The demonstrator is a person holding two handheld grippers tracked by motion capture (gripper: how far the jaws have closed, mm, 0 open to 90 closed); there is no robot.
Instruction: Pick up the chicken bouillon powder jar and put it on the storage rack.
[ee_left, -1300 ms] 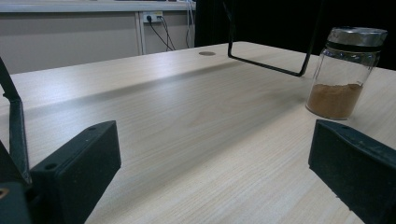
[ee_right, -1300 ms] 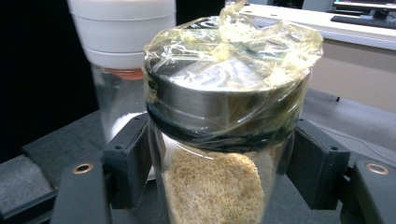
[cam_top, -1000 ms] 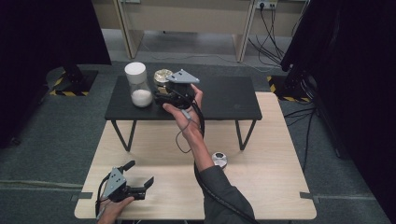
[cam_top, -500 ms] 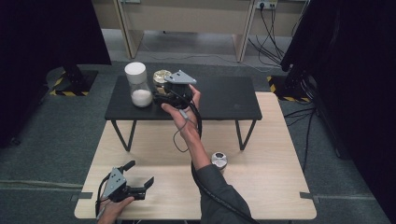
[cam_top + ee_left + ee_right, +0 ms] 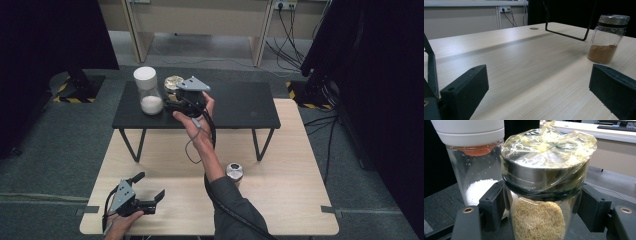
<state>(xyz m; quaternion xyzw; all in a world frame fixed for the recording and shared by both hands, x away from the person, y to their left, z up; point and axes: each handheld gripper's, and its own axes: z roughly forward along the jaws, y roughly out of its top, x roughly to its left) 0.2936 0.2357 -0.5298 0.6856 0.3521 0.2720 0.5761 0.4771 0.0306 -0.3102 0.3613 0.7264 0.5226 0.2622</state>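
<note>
Grey carpet and trailing wall cables frame a pale wooden table (image 5: 280,200) with a low black stand (image 5: 240,107) set along its far edge. On that stand the right gripper (image 5: 172,104), reached forward in a person's hand, has its two black jaws closed on a small glass jar (image 5: 541,215) of yellow grains, the pads pressing the glass just beneath a metal lid wrapped in crinkled yellowish film (image 5: 549,160). The jar stands upright at the stand's left-centre, just beside a taller jar (image 5: 148,90) with a white cap and white powder in the bottom.

By the look of it, the grain jar is rigid, smooth and breakable, only moderately heavy at about half full, and likely to slip if squeezed too lightly. The bare glass under the lid, where the jaws now sit, seems the safest hold; the loose film on top offers nothing firm.

Room is tight on the jar's left, where the white-capped jar stands close enough to be knocked. To the right the stand's dark top lies bare, and its front edge drops to the wooden table below.

The left gripper (image 5: 145,192) rests near the table's front left corner with jaws wide apart, holding nothing. A third jar (image 5: 607,40), with brown powder and a metal lid, stands on the wood near the stand's leg.
</note>
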